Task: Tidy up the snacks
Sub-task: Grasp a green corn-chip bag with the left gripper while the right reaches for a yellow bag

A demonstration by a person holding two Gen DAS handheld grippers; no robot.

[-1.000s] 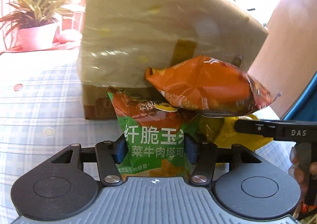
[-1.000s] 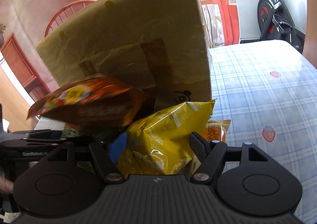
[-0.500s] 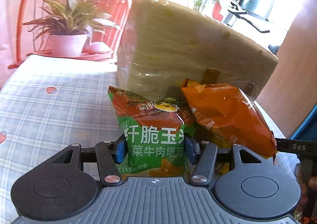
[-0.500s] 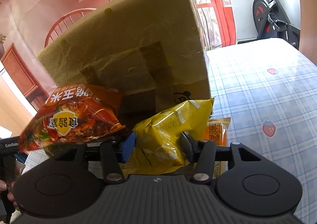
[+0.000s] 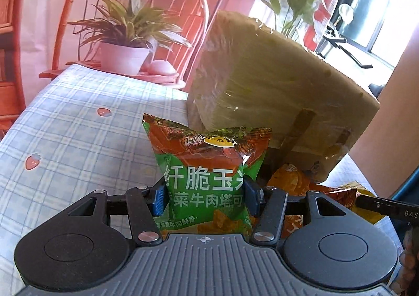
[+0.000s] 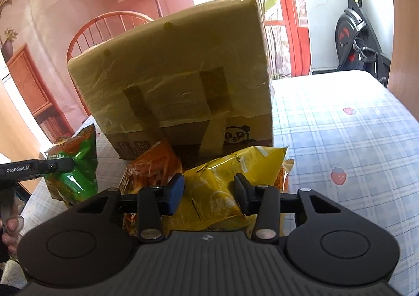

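Observation:
My left gripper (image 5: 204,197) is shut on a green snack bag (image 5: 209,172) with Chinese print and holds it above the table; it also shows in the right wrist view (image 6: 76,167). My right gripper (image 6: 209,195) is shut on a yellow snack bag (image 6: 230,178). An orange snack bag (image 6: 154,167) lies on the table in front of the tape-wrapped cardboard box (image 6: 178,86), between the two grippers. In the left wrist view the orange bag (image 5: 293,180) lies low beside the box (image 5: 275,86).
The table has a blue checked cloth with strawberries (image 6: 353,151). A potted plant (image 5: 125,41) and a red chair (image 5: 131,7) stand at the far edge. An exercise bike (image 6: 358,33) stands beyond the table. A small orange packet (image 6: 285,180) lies under the yellow bag.
The orange bag, earlier high in front of the box, has dropped onto the table. Both grippers have drawn back from the box with their bags.

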